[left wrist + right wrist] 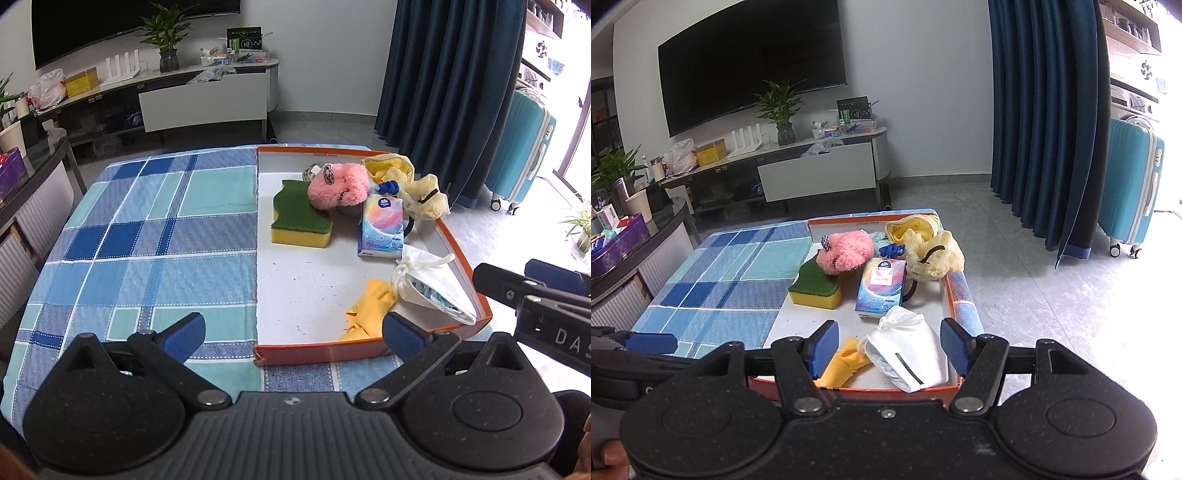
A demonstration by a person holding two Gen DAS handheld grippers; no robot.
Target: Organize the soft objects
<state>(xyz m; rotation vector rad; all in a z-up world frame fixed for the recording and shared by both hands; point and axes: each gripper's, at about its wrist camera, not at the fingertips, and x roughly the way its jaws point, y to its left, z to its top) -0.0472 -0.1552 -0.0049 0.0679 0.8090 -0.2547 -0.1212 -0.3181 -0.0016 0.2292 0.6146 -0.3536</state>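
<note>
Sponge (301,218) lies left of tissue pack (382,226) inside tray (317,352).

The orange tray (458,243) held one sponge (300,218), one pink plush toy (338,184), one tissue pack (381,227), one white drawstring pouch (432,288), one yellow cloth (367,308) and one blue knotted rope (388,187).

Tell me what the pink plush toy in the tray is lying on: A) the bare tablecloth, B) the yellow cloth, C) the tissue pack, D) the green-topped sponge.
D: the pink plush toy overlaps the far edge of the green-topped sponge inside the tray.
</note>
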